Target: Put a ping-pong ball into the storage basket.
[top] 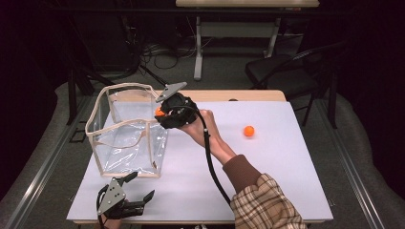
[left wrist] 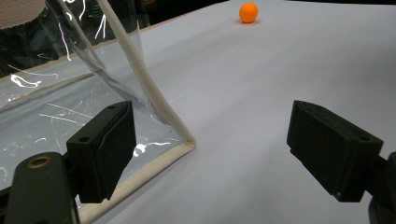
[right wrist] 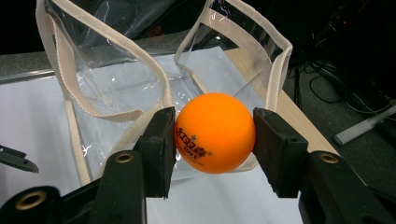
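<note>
step: carry to bag — right gripper pinches ball between its fingers, at bag rim | left gripper spread, empty, bag corner by one finger | next: clear rim, release — second ball waits

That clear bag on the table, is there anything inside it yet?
The clear bag looks empty: only the white table shows through. The right gripper, blocking a bit of the rim, holds an orange ball there.
</note>
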`<state>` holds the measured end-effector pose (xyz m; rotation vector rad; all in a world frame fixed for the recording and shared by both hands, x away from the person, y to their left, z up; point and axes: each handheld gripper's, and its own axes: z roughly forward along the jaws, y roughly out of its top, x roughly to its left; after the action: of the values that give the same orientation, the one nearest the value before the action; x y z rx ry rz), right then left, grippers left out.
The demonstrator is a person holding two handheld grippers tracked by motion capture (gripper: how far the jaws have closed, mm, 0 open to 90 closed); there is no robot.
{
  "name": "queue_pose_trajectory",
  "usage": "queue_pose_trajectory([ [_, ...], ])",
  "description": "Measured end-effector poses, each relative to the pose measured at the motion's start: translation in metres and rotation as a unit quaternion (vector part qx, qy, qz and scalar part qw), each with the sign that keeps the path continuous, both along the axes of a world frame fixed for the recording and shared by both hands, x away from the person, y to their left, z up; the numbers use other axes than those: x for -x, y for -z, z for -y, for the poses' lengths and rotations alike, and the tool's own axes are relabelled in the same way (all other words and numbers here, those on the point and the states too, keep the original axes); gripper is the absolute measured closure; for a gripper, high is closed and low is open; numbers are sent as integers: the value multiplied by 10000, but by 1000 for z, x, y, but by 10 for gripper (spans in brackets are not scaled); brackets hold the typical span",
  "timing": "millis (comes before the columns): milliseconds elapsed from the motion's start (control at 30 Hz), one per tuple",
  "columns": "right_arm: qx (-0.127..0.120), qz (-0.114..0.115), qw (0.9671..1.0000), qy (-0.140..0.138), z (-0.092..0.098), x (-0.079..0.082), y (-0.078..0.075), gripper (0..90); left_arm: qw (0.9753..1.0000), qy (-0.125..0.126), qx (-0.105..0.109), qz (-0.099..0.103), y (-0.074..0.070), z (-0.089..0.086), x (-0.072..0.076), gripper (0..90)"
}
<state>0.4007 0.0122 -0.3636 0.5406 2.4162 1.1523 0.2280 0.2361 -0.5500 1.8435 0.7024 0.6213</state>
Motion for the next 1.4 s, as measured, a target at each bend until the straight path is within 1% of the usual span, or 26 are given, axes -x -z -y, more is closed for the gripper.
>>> queue_pose_trajectory([
  [167, -10, 3, 10000, 1, -3, -3, -3, 507, 10000, 7, -9, 9, 0, 0, 0, 158],
  [233, -34, 37, 10000, -3, -4, -4, -4, 507, 10000, -1, 7, 1, 0, 0, 0, 158],
  [267, -18, -12, 10000, 17, -4, -4, -5, 507, 10000, -1, 3, -2, 0, 0, 0, 158],
  [300, -16, 25, 10000, -6, -5, -5, -5, 507, 10000, -1, 4, -1, 0, 0, 0, 158],
  [500, -40, 12, 10000, 19, -9, -9, -7, 507, 10000, 3, -9, 11, 0, 0, 0, 158],
  [533, -35, -19, 10000, 14, -9, -9, -8, 507, 10000, 3, -10, 14, 0, 0, 0, 158],
  [600, -67, -1, 10000, -9, -11, -8, -9, 507, 10000, 13, -16, 12, 0, 0, 0, 158],
  [767, -18, 19, 10000, 8, -15, -9, -12, 507, 10000, 17, -13, 8, 0, 0, 0, 158],
  [1133, 88, 6, 10000, 31, -26, -14, -11, 507, 10000, 19, -4, 17, 0, 0, 0, 158],
  [1400, 102, -7, 9999, 66, -31, -18, -10, 507, 10000, 21, 8, 10, 0, 0, 0, 158],
])
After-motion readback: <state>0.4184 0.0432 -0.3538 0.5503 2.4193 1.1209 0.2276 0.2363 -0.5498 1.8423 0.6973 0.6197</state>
